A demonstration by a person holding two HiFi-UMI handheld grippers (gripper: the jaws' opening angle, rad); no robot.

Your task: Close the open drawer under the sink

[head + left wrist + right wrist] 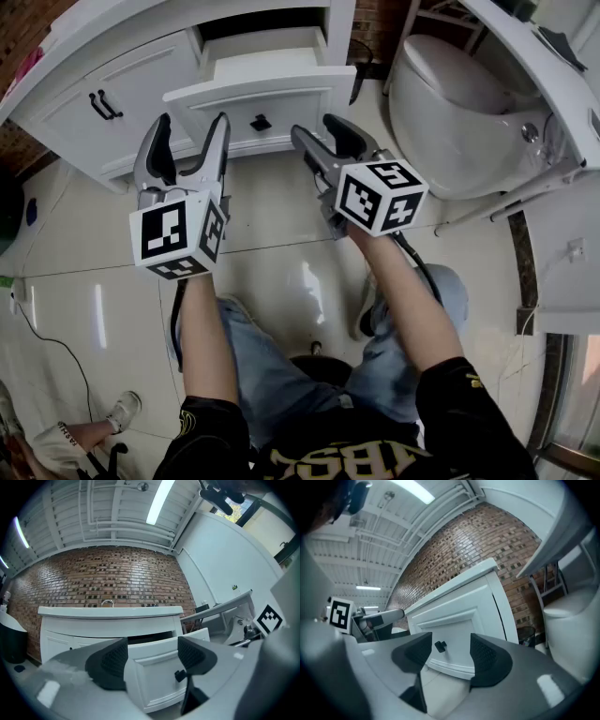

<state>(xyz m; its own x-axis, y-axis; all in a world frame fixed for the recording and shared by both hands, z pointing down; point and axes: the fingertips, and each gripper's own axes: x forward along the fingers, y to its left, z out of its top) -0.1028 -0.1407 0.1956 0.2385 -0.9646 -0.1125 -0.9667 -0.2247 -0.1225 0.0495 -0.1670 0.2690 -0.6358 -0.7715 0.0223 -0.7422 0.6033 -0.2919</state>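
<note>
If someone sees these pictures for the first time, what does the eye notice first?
Most striking are the two grippers at the centre of the head view, the left gripper and the right gripper, each with open, empty jaws. Just ahead of them the white drawer stands pulled out, its black knob facing them. A white toilet sits at the right.

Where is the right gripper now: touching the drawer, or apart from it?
Apart. The right gripper view shows the drawer and its knob beyond the right gripper, jaws open, with floor between.
</note>
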